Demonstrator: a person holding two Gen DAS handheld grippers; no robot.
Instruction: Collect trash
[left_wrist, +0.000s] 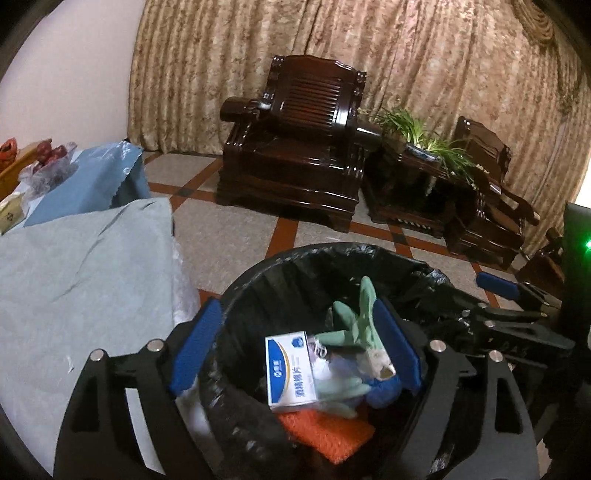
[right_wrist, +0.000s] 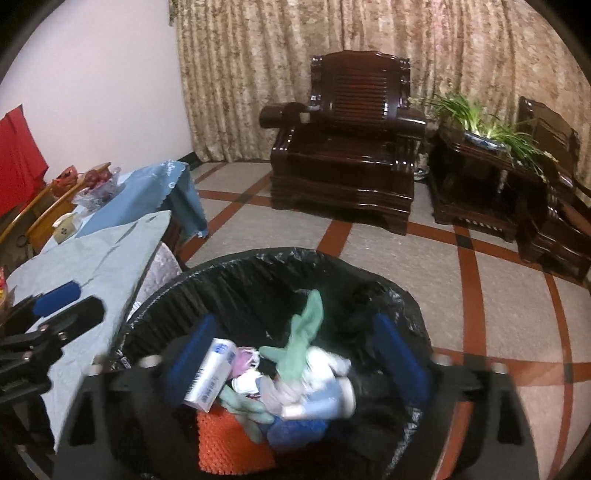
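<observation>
Trash, like the soft green rubber glove (left_wrist: 364, 325) in the black bag-lined bin (left_wrist: 332, 258), is easily squashed; both tongs (left_wrist: 295, 354) (right_wrist: 295, 354) are held wide open, empty.

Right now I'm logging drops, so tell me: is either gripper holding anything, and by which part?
Nothing is held. The left gripper and right gripper both hang open above the trash bin, with nothing between their blue pads.

Both wrist views look down from close above the bin (left_wrist: 332, 266), facing the armchair (left_wrist: 295, 147) and curtain (left_wrist: 406, 55). The left view sits leftward; both share bin (right_wrist: 280, 266) and armchair (right_wrist: 343, 147).
</observation>
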